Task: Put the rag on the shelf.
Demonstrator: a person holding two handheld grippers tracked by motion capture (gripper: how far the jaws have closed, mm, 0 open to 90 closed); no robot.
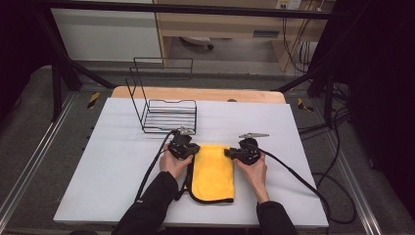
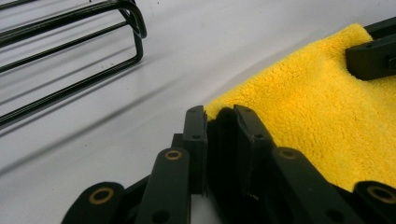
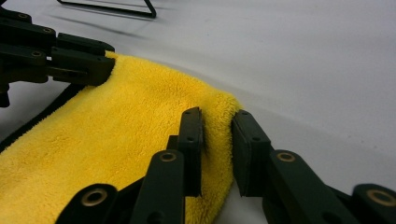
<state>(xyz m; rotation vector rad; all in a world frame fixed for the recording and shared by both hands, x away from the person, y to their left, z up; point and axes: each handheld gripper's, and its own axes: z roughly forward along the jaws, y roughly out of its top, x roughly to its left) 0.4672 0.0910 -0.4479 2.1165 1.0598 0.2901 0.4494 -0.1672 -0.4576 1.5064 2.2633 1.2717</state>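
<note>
White table (image 1: 122, 161), biggest thing, no readable writing anywhere on it or on the gear. Black wire rack (image 1: 164, 110) stands at far side, well apart from grippers, nothing blocking btwn. Yellow cloth (image 1: 213, 171) lies folded flat near front edge, centre, dark trim along its left & bottom. Left gripper (image 1: 195, 149) clamped narrow on cloth's far-left corner. Right gripper (image 1: 229, 152) at far-right corner, jaws close together w/ cloth edge pinched btwn them.
</note>
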